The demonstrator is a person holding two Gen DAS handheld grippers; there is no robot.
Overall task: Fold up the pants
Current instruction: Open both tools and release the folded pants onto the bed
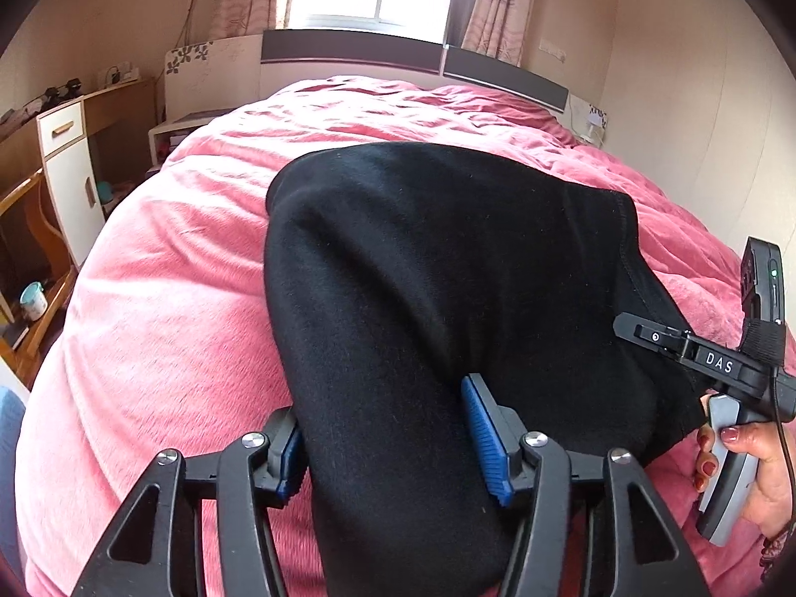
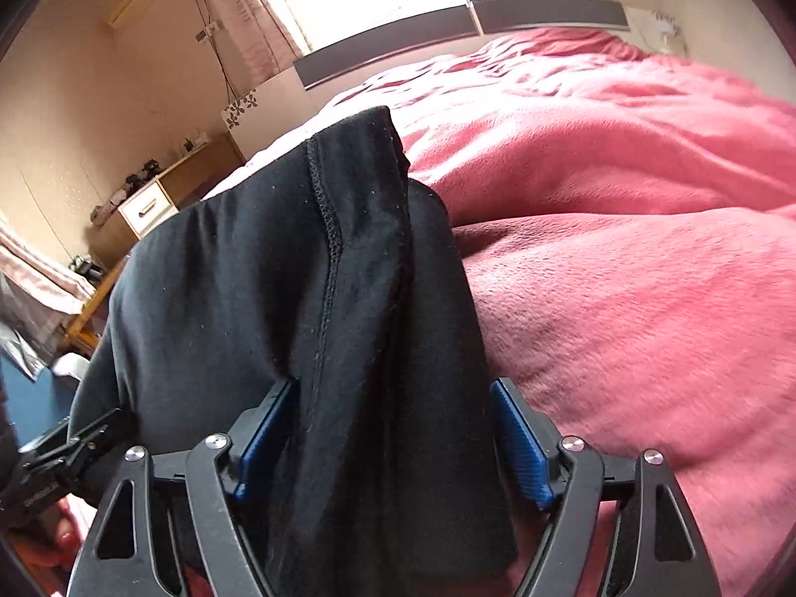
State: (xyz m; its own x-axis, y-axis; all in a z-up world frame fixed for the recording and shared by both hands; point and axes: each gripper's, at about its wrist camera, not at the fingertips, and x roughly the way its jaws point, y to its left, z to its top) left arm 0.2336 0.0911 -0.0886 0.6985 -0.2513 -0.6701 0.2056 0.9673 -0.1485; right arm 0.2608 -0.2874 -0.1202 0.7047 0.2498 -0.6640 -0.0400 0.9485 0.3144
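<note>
Pants: we see the black pants folded into a thick bundle on the pink bed cover, with their near end between the fingers of both grippers.
Left gripper: the left gripper has its jaws spread; the blue pads stand on both sides of the cloth, and the right pad looks apart from it (the left pad is half hidden, so we cannot tell if it touches).
Right gripper: the right gripper also has spread jaws; the bundle fills most of the gap, and the right pad stands just beside the cloth.
Containers: on the shelf at the left we see a small cup; what is inside it we cannot tell.
Only in the left view: a hand holds the handle of the other gripper at the right edge of the pants.
Only in the right view: a stitched seam runs along the top fold.
Edges and room: the cover lies open around the bundle up to the headboard; a desk stands beside the left edge of the bed.
</note>
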